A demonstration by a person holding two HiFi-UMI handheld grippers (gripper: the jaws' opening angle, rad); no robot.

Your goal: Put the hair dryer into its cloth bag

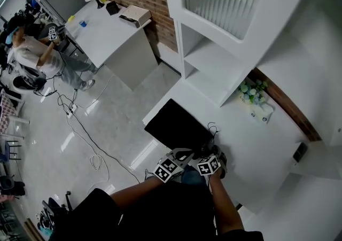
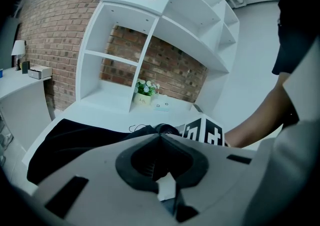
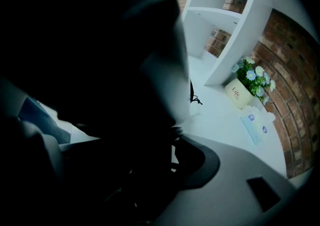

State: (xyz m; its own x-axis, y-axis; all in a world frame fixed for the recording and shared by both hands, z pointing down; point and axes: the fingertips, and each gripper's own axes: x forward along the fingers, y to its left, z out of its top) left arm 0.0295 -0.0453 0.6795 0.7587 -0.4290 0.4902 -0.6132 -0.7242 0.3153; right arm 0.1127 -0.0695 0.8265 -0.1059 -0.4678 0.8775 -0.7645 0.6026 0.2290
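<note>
**Hair dryer not in the bag yet**

The black cloth bag (image 1: 176, 122) lies flat on the white worktop (image 1: 251, 144), in the middle of the head view. Both grippers are at its near end, low in that view.

The left gripper (image 2: 160, 137) has its jaws clenched tight. Their tips are right at the bag's edge, so I think they pinch the cloth, but I cannot be sure.

The right gripper (image 3: 150, 145) has its jaws wide apart. A big dark thing fills the left of its view, between them. I think it is the hair dryer (image 3: 115, 59). It is too dark to tell if the jaws squeeze it.

So the dryer is at the bag's opening, and I think it has yet to go in.

I count one bag, one hair dryer, two grippers and one flower pot (image 1: 251, 93) at the back.
</note>
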